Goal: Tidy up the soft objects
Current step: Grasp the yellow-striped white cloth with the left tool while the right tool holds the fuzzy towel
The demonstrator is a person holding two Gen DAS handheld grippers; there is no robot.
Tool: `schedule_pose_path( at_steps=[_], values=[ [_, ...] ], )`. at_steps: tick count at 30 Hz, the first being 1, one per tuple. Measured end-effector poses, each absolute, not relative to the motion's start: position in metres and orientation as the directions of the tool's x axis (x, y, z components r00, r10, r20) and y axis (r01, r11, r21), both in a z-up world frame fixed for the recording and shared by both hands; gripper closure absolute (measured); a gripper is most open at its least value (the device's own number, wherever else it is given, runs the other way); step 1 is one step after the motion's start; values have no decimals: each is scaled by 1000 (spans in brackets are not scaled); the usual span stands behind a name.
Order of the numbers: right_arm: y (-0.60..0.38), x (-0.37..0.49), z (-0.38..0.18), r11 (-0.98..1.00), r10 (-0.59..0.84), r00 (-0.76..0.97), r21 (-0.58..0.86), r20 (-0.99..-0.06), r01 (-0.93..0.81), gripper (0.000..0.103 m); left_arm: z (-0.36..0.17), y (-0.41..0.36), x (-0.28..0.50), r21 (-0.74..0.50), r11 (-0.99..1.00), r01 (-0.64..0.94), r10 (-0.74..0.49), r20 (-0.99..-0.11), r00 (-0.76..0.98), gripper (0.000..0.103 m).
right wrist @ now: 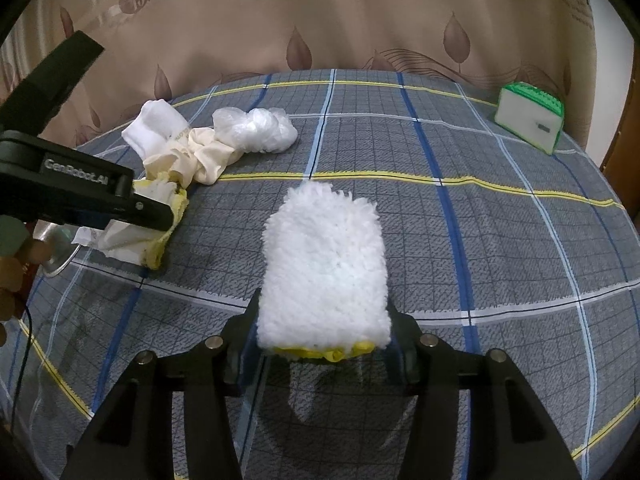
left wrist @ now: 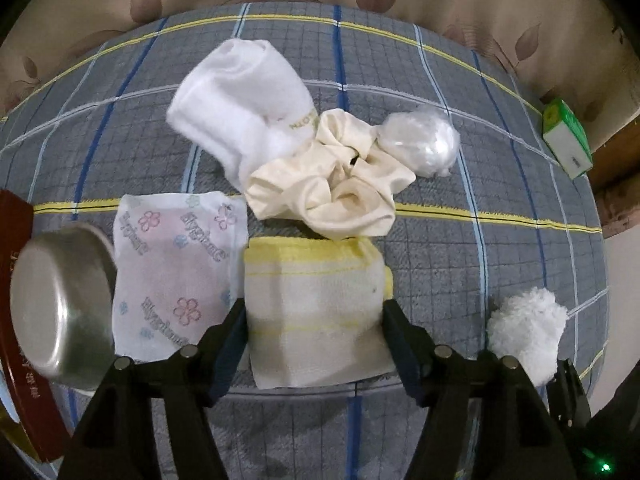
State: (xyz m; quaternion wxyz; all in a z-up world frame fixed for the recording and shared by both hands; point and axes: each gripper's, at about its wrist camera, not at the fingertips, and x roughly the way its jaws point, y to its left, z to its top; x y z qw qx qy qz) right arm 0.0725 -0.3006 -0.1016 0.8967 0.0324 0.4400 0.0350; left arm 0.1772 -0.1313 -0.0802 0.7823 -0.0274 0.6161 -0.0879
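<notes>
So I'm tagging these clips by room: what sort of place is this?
Likely a bedroom: a plaid sheet over a bed-like surface, a leaf-print curtain behind, socks lying about.

A folded yellow-striped towel (left wrist: 316, 312) lies flat on the plaid cloth, with a flowered tissue pack (left wrist: 176, 276) just beside it. Behind them a cream scrunchie (left wrist: 336, 184) touches a rolled white sock (left wrist: 236, 112) and a crumpled plastic bag (left wrist: 420, 144). A fluffy white mitt (right wrist: 324, 268) lies apart.
</notes>
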Motion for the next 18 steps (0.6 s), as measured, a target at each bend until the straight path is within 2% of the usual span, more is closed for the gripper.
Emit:
schedule_pose_path(
  at_steps=[9,18],
  values=[
    [-299,74,-102,996,83,608,73,-790,-40,51,-53,-126,158,-233,958,167,-268,-934,236,36],
    [-298,74,-103,997,77,607,63,-791,-44,51,-34,-116,141,-245,949,199,-290,-925,245,36]
  ],
)
